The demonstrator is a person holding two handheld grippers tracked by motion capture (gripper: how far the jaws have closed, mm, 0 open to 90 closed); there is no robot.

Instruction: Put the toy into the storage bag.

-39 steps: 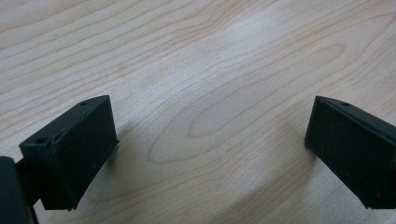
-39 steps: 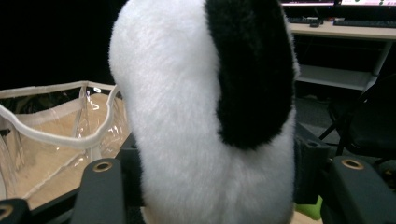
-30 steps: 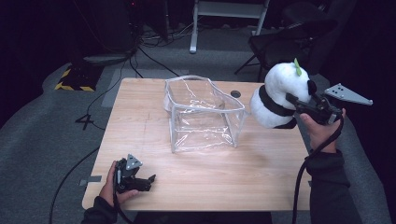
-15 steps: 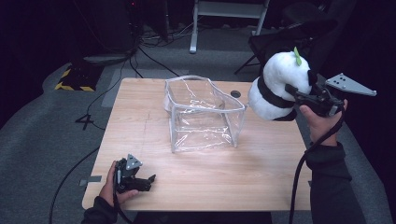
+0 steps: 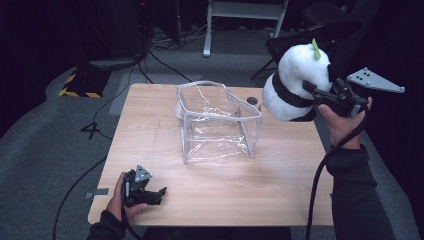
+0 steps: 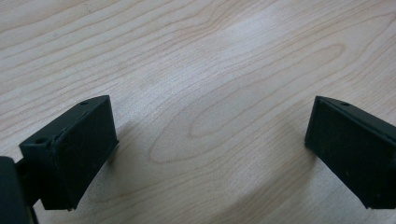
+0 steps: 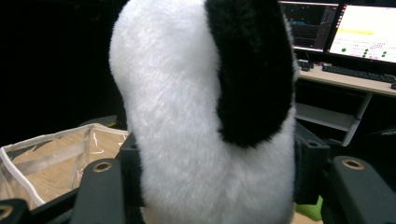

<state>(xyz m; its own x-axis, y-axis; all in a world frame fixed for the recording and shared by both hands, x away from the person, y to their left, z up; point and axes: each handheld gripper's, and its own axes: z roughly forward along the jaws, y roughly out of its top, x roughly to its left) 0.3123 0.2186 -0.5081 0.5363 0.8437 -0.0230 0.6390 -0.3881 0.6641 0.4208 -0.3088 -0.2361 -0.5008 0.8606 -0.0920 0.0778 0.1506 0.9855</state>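
A white and black plush toy (image 5: 294, 82) with a small green tuft hangs in the air above the table's right side, and my right gripper (image 5: 315, 92) is shut on it. Seen up close in the right gripper view, the plush toy (image 7: 196, 107) sits squeezed between the two jaws. A clear plastic bag (image 5: 216, 122) with a white rim stands open in the middle of the wooden table (image 5: 150, 130), left of the toy; the clear bag (image 7: 51, 158) lies lower left in the right gripper view. My left gripper (image 5: 159, 194) rests open on the table's front left, jaws wide over bare wood (image 6: 205, 116).
Cables (image 5: 100, 117) run over the grey floor left of the table. A yellow and black striped object (image 5: 77, 85) lies at the far left. A white stand (image 5: 245, 12) and a dark chair (image 5: 320, 35) are behind the table. Monitors (image 7: 359, 28) glow on a desk.
My right gripper has lifted the plush toy higher and slightly left, toward the bag. The left gripper has stayed put.
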